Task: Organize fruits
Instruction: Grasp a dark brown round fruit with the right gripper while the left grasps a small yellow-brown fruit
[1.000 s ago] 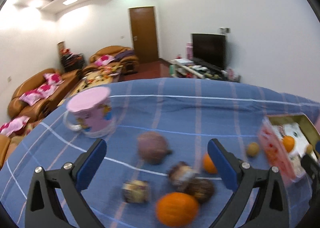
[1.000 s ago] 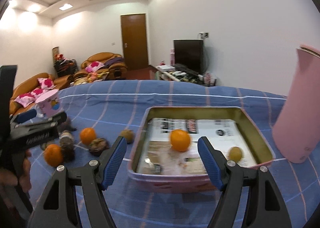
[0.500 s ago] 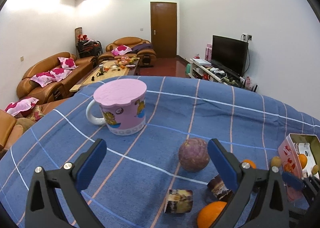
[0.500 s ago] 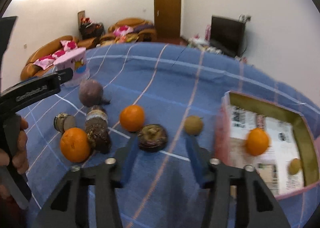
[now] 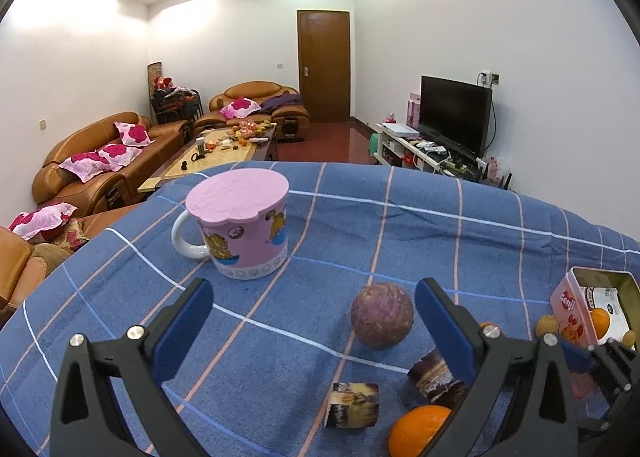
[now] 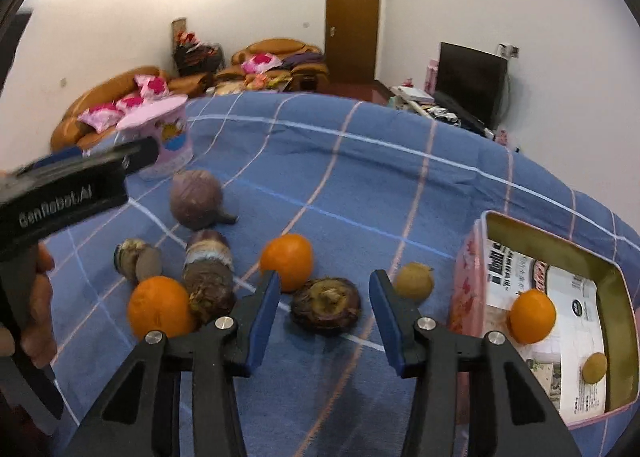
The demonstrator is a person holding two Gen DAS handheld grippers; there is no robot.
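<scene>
Surface: Blue checked cloth (image 6: pixel 360 185) covers the table; behind it lies a living room with brown sofas, a door and a television.

Target, as I judge it: dark brown round fruit (image 6: pixel 325 311), stem side up, resting on the cloth.

Direction from my right gripper (image 6: pixel 324 297): directly ahead and slightly below. The fruit sits in the gap between the two blue pads, clear of both.

Right gripper state: jaws partly apart, nothing clamped. The gap is only a little wider than the fruit.

Long axis: none to speak of. The fruit is round and squat, so pad alignment matters little; its low height matters more.

Neighbours: an orange (image 6: pixel 286 261) sits just beyond my left pad, and a small yellow-brown fruit (image 6: pixel 414 280) just beyond my right pad. Both are close enough to be nudged.

Nearer hand: my right. My left gripper (image 5: pixel 314 315) hangs further left, jaws wide apart and empty, with a purple round fruit (image 5: pixel 382 316) just inside its right pad.

Destination: pink tin (image 6: pixel 466 289), to the right of my right gripper, already holding an orange and a small yellow fruit.

Other items: pink mug (image 5: pixel 244 225) with lid, far left; further fruit pieces lie near my left gripper.

Next move, my judgement: advance and lower, then close.
</scene>
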